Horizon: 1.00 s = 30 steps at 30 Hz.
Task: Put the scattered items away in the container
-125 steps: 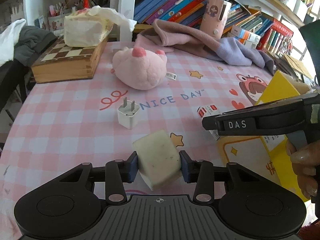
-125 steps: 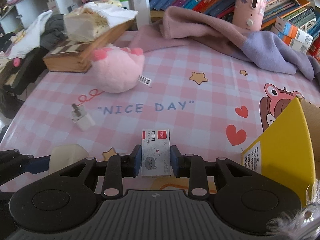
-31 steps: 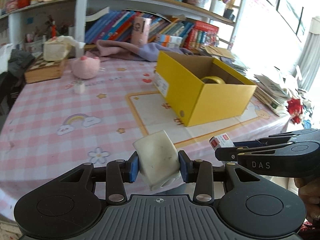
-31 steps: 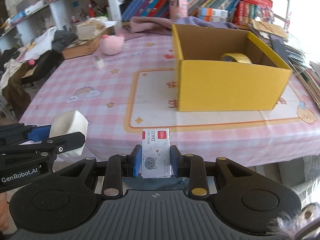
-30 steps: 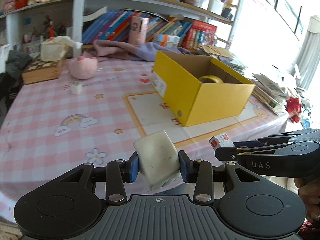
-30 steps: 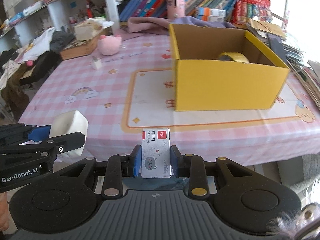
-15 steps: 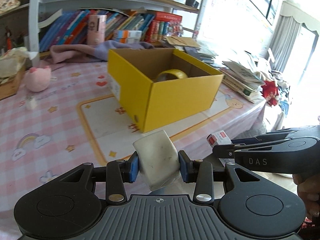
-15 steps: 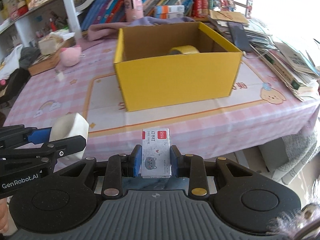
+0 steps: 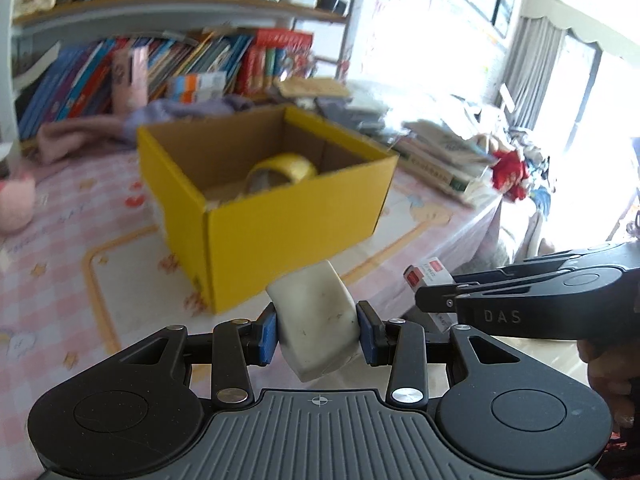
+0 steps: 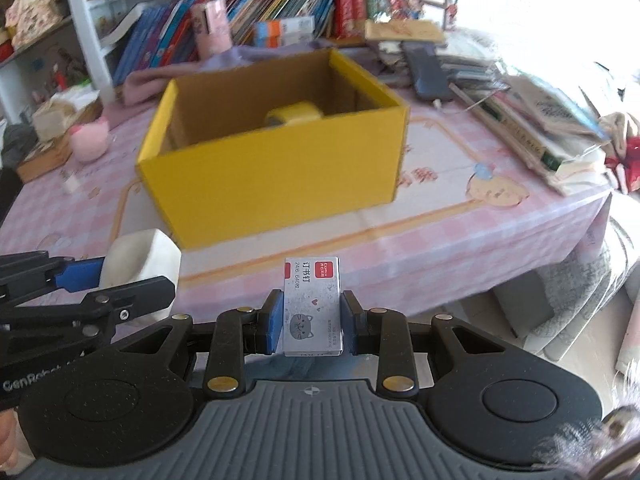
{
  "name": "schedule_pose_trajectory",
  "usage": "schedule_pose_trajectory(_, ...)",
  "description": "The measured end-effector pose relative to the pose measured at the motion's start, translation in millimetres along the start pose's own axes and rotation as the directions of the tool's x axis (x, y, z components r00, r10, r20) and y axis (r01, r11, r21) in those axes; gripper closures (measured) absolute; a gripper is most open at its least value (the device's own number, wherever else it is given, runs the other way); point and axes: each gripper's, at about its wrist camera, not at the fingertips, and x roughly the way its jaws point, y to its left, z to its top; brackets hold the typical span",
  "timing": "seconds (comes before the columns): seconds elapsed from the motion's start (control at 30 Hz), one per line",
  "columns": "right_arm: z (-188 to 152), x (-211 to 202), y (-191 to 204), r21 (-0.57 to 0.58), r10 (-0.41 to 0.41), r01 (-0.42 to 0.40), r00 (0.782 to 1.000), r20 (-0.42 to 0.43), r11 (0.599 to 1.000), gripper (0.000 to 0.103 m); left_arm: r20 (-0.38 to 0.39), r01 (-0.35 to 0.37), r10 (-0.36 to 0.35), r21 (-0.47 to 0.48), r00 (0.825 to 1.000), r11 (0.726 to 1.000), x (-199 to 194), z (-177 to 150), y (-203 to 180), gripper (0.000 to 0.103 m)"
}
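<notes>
My left gripper (image 9: 316, 334) is shut on a scuffed white eraser block (image 9: 314, 320), held in the air off the table's front edge; the block also shows in the right wrist view (image 10: 140, 260). My right gripper (image 10: 312, 326) is shut on a small grey staple box (image 10: 312, 306) with a cat drawing, level with the left one; it shows at the right of the left wrist view (image 9: 430, 276). The open yellow cardboard box (image 10: 276, 176) stands on the pink checked table ahead, also in the left wrist view (image 9: 280, 220), with a yellow tape roll (image 10: 294, 116) inside.
A pink plush pig (image 10: 90, 142) and a small white charger (image 10: 70, 184) lie far left on the table (image 10: 460, 220). Stacked books and papers (image 10: 540, 120) crowd the right side. A pink-purple cloth (image 9: 100, 128) and a bookshelf (image 10: 260, 4) stand behind the box.
Both grippers, each keeping its item, have swung to the right along the table's front edge. The yellow box now sits closer and more centred ahead.
</notes>
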Motion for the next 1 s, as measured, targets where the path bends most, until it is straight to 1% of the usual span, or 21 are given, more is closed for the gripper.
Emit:
schedule_pose_trajectory(0.1, 13, -3, -7, -0.017, 0.007, -0.006, 0.999, 0.051, 1.000, 0.075, 0.061, -0.014, 0.013, 0.020, 0.998, 1.000, 2, 13, -7, 0.065)
schedule_pose_trajectory(0.23, 36, -2, -12, -0.054, 0.039, -0.033, 0.993, 0.111, 0.998, 0.075, 0.127, -0.047, 0.042, 0.036, 0.991, 0.998, 4, 30, -13, 0.065)
schedule_pose_trajectory(0.37, 65, 1, -17, -0.099, 0.083, -0.066, 0.981, 0.175, 0.993, 0.075, 0.171, -0.100, 0.088, 0.062, 0.981, 0.993, 10, 51, -17, 0.065)
schedule_pose_trajectory(0.43, 79, 4, -21, -0.118, 0.105, -0.083, 0.974, 0.202, 0.990, 0.075, 0.181, -0.129, 0.116, 0.062, 0.977, 0.990, 15, 60, -16, 0.065)
schedule_pose_trajectory(0.57, 105, 21, -29, -0.149, 0.148, -0.116, 0.964, 0.223, 0.982, 0.075, 0.171, -0.193, 0.182, 0.050, 0.968, 0.980, 30, 74, -7, 0.064)
schedule_pose_trajectory(0.7, 126, 45, -34, -0.159, 0.180, -0.149, 0.961, 0.208, 0.976, 0.075, 0.146, -0.256, 0.249, 0.026, 0.957, 0.966, 48, 86, 5, 0.064)
schedule_pose_trajectory(0.8, 141, 65, -34, -0.176, 0.205, -0.172, 0.959, 0.196, 0.969, 0.075, 0.122, -0.306, 0.303, 0.013, 0.945, 0.952, 63, 91, 13, 0.064)
schedule_pose_trajectory(0.9, 152, 88, -26, -0.204, 0.232, -0.197, 0.959, 0.165, 0.959, 0.075, 0.087, -0.345, 0.343, 0.010, 0.935, 0.939, 77, 93, 19, 0.064)
schedule_pose_trajectory(1.0, 161, 112, -15, -0.238, 0.263, -0.232, 0.959, 0.107, 0.943, 0.075, 0.038, -0.366, 0.366, 0.001, 0.930, 0.931, 91, 92, 23, 0.064)
